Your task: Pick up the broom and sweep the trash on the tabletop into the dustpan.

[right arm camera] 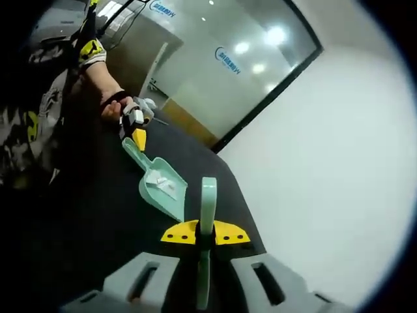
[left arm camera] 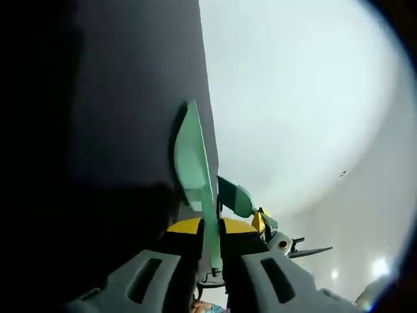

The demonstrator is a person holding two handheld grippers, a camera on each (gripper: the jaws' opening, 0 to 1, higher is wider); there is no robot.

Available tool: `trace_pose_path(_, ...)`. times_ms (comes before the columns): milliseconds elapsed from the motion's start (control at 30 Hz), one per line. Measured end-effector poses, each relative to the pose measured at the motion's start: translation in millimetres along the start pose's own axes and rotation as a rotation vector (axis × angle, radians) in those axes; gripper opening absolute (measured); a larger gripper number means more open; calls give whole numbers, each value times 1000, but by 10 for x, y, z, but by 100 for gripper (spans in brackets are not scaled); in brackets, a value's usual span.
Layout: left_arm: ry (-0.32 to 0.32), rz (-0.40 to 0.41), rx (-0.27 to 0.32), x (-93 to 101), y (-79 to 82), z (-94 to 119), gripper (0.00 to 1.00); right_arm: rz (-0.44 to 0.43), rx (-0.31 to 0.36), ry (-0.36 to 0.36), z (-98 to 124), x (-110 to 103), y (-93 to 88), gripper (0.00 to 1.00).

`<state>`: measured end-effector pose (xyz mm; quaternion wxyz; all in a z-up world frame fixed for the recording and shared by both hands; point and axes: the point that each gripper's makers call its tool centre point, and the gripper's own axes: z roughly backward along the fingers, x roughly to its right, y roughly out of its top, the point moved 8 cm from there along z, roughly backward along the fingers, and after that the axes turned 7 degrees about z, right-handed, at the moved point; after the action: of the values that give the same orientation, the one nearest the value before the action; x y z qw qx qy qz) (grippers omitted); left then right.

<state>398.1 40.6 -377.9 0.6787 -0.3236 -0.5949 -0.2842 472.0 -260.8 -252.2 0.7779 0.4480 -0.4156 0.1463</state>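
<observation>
Left gripper view: the left claw [left arm camera: 210, 261] is clamped on the green dustpan's [left arm camera: 193, 163] handle, the pan reaching toward 12 o'clock over the dark surface [left arm camera: 124, 130]. Right gripper view: the right claw [right arm camera: 203, 261] grips the green broom [right arm camera: 208, 205] handle, upright at 12 o'clock. The dustpan [right arm camera: 161, 189] lies at 11 o'clock with white trash [right arm camera: 159, 183] inside, a person's hand [right arm camera: 112, 105] beyond it.
</observation>
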Motion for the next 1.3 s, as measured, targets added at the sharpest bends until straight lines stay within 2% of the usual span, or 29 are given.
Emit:
trace_pose_path(33, 2, 1, 11, -15, -3, 23, 9, 1, -1, -1, 4, -2, 1, 5)
trace_pose_path(100, -16, -1, 90, -23, 34, 84, 9, 1, -2, -2, 9, -13, 12, 5)
trace_pose_path(200, -13, 7, 70, -41, 61, 122, 9, 2, -3, -3, 13, -20, 14, 5)
trace_pose_path(267, 8, -21, 105, -28, 88, 143, 9, 2, -3, -3, 11, -29, 22, 5)
trace_pose_path(367, 23, -32, 86, -13, 78, 121, 10, 3, 0, -3, 15, -53, 50, 5)
trace_pose_path(533, 28, -55, 91, -4, 24, 77, 10, 6, -7, -1, 20, -88, 32, 5)
trace_pose_path(633, 28, -119, 82, 25, 6, 51, 11, 6, -12, 5, 12, -113, 22, 5)
trace_pose_path(700, 15, -213, 76, 68, 7, 61, 12, 7, -15, 12, 0, -146, 8, 5)
trace_pose_path(800, 12, -280, 79, 110, 0, 83, 13, 10, -28, 32, -47, -220, -34, 5)
trace_pose_path(867, 28, -362, 81, 103, 11, 114, 14, 10, -30, 37, -65, -248, -55, 5)
trace_pose_path(900, 53, -404, 102, 85, 30, 130, 14, 12, -29, 40, -78, -269, -70, 5)
trace_pose_path(967, 65, -476, 105, 75, 26, 150, 19, 9, -31, 46, -85, -270, -109, 5)
trace_pose_path(1000, 72, -521, 96, 74, 1, 156, 25, 8, -32, 47, -89, -273, -120, 5)
trace_pose_path(1067, 39, -540, 86, 114, -37, 170, 25, 1, -26, 44, -100, -272, -135, 5)
trace_pose_path(1200, 23, -527, 114, 153, 36, 186, 25, 3, -12, 31, -152, -252, -164, 4)
trace_pose_path(1267, 45, -576, 156, 170, 98, 202, 25, 21, -8, 28, -192, -276, -191, 5)
trace_pose_path(1300, 48, -631, 179, 206, 111, 218, 25, 23, -4, 26, -197, -278, -193, 5)
